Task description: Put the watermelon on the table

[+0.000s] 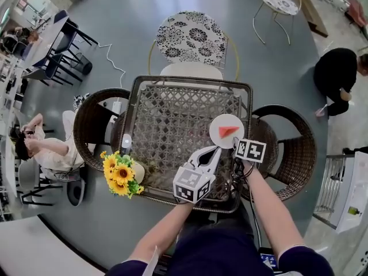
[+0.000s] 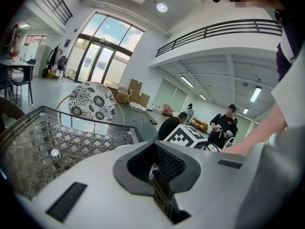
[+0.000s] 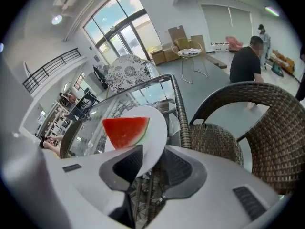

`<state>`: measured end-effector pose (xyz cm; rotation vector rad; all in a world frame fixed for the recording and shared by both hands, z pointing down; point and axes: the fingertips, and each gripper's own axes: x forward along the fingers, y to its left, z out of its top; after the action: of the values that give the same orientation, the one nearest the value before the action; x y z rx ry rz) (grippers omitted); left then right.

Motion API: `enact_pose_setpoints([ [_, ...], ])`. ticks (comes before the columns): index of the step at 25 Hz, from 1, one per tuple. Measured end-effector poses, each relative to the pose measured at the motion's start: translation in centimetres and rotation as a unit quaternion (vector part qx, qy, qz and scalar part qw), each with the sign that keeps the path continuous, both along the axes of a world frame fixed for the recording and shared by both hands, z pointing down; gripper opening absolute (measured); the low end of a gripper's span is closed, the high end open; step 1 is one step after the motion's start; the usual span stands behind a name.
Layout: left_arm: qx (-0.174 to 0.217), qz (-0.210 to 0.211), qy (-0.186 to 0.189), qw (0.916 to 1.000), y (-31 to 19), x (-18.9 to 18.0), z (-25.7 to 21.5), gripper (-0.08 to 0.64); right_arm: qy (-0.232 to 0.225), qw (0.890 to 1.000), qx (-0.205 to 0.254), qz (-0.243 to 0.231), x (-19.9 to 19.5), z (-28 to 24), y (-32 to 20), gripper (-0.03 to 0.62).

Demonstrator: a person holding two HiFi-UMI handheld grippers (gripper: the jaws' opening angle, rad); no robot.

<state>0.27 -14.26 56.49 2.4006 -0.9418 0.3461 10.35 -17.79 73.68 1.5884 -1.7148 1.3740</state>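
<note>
A red watermelon wedge (image 1: 228, 131) lies on a small white plate (image 1: 217, 137) that rests on the glass-topped wicker table (image 1: 172, 119), near its right edge. My right gripper (image 1: 238, 145) sits at the plate's near right rim. In the right gripper view the plate (image 3: 156, 135) carries the wedge (image 3: 125, 130), and its rim lies between the jaws of the right gripper (image 3: 152, 171), which stand open with a gap at the right pad. My left gripper (image 1: 214, 151) points at the plate from the near side. Seen in its own view, the left gripper (image 2: 155, 168) is shut on nothing.
A bunch of sunflowers (image 1: 121, 174) stands at the table's near left corner. Wicker chairs flank the table on the left (image 1: 95, 125) and right (image 1: 293, 148), and a patterned chair (image 1: 192, 39) is at the far side. One person sits at the left (image 1: 40, 145); another crouches far right (image 1: 336, 73).
</note>
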Motion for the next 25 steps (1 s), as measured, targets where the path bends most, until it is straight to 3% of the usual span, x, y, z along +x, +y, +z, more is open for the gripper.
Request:
enact_pose_setpoints([
  [4,-0.004,-0.002,0.001,1.0,0.1,-0.1,-0.1,0.003,0.019,1.0,-0.017,-0.007,-0.2,0.0,0.2,0.143],
  [8,-0.003,-0.002,0.0,1.0,0.3,0.1,-0.2,0.003,0.057,0.997,-0.033,-0.043,-0.2,-0.1,0.4,0.153],
  [14,-0.001,0.004,0.002,1.0,0.6,0.5,-0.2,0.003,0.087,0.993,-0.008,-0.082,-0.2,-1.7,0.6,0.153],
  [18,0.0,0.009,-0.001,1.0,0.9,0.6,-0.9,0.003,0.06,0.991,0.047,-0.107,-1.3,-5.1,1.0,0.152],
  [21,0.0,0.009,0.001,1.0,1.3,0.9,-1.8,0.003,0.04,0.983,0.114,-0.138,-2.6,-9.3,1.0,0.149],
  [25,0.015,0.015,-0.002,0.9998,1.6,1.1,-3.3,0.003,0.054,0.967,0.193,-0.157,-2.9,-14.7,1.6,0.066],
])
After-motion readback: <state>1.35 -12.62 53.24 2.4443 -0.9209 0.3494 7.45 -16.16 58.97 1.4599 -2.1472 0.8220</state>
